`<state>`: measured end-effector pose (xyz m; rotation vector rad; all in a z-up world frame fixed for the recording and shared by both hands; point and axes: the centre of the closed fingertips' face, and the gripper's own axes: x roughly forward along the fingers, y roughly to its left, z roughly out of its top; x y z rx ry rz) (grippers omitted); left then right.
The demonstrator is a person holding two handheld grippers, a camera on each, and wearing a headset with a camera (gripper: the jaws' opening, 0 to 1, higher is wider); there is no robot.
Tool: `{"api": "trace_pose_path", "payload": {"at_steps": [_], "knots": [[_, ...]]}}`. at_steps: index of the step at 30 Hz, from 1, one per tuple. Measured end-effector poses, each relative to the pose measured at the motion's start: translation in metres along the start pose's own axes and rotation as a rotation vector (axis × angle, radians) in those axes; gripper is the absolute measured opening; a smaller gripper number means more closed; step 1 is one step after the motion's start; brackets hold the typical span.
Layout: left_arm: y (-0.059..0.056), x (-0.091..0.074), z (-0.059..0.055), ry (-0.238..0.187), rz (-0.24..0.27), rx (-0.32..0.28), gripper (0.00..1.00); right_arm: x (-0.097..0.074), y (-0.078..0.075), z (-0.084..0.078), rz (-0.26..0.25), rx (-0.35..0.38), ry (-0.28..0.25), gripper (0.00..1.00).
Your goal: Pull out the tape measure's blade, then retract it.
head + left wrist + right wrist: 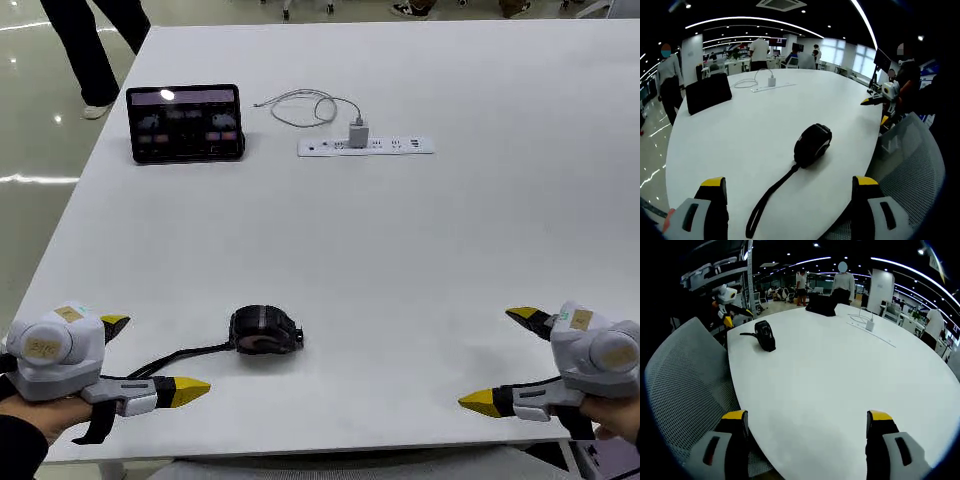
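Observation:
A black tape measure point(264, 331) lies on the white table point(400, 250) near its front edge, its black wrist strap point(175, 357) trailing to the left. My left gripper point(160, 357) is open at the table's front left corner, its yellow tips just left of the strap. In the left gripper view the tape measure point(812, 144) lies ahead between the jaws, blade fully inside. My right gripper point(500, 358) is open at the front right, far from the tape measure point(764, 335). Both grippers hold nothing.
A dark tablet point(186, 122) stands at the back left of the table. A white power strip point(366, 146) with a charger and coiled white cable point(305, 106) lies behind the middle. A grey mesh chair point(685, 390) is at the front edge. People stand beyond the table.

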<state>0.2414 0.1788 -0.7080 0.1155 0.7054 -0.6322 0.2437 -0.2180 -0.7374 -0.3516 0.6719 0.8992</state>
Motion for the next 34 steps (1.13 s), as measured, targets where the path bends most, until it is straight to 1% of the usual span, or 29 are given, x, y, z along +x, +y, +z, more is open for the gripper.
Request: {"api": "trace_pose_path", "payload": {"at_steps": [2, 3, 4, 6, 9, 11, 13, 14, 15, 18, 20, 24, 25, 34], "knots": [[0.0, -0.001, 0.0, 0.005, 0.0, 0.009, 1.0, -0.007, -0.001, -0.005, -0.007, 0.026, -0.006, 0.97], [0.005, -0.002, -0.004, 0.027, 0.017, 0.021, 1.0, -0.011, -0.001, -0.009, -0.016, 0.037, -0.006, 0.99], [0.007, -0.002, -0.007, 0.037, 0.025, 0.021, 1.0, -0.014, -0.003, -0.01, -0.024, 0.053, -0.007, 1.0], [0.009, -0.004, -0.009, 0.027, 0.019, -0.008, 1.0, -0.022, -0.004, -0.014, -0.036, 0.064, -0.003, 1.0], [0.014, -0.007, -0.013, 0.034, 0.031, -0.008, 1.0, -0.033, -0.004, -0.022, -0.041, 0.059, 0.004, 1.0], [0.017, -0.009, -0.013, 0.033, 0.036, -0.015, 1.0, -0.04, -0.005, -0.026, -0.054, 0.064, 0.005, 1.0], [0.015, -0.012, -0.012, 0.028, 0.032, -0.032, 1.0, -0.043, -0.007, -0.028, -0.06, 0.084, 0.004, 1.0], [0.015, -0.013, -0.011, 0.026, 0.032, -0.037, 1.0, -0.044, -0.008, -0.029, -0.063, 0.09, 0.005, 1.0], [0.015, -0.013, -0.011, 0.024, 0.041, -0.033, 1.0, -0.044, -0.008, -0.029, -0.063, 0.093, 0.006, 1.0], [0.014, -0.013, -0.012, 0.031, 0.033, -0.033, 1.0, -0.042, -0.006, -0.029, -0.062, 0.087, 0.015, 1.0], [0.012, -0.013, -0.012, 0.034, 0.022, -0.046, 1.0, -0.04, -0.005, -0.027, -0.06, 0.087, 0.013, 1.0], [0.012, -0.013, -0.011, 0.035, 0.025, -0.04, 1.0, -0.038, -0.004, -0.023, -0.057, 0.067, 0.014, 1.0], [0.013, -0.013, -0.011, 0.042, 0.03, -0.033, 1.0, -0.038, -0.004, -0.022, -0.056, 0.065, 0.013, 1.0], [0.011, -0.012, -0.01, 0.042, 0.017, -0.031, 1.0, -0.042, -0.007, -0.025, -0.065, 0.071, 0.012, 1.0]]}}
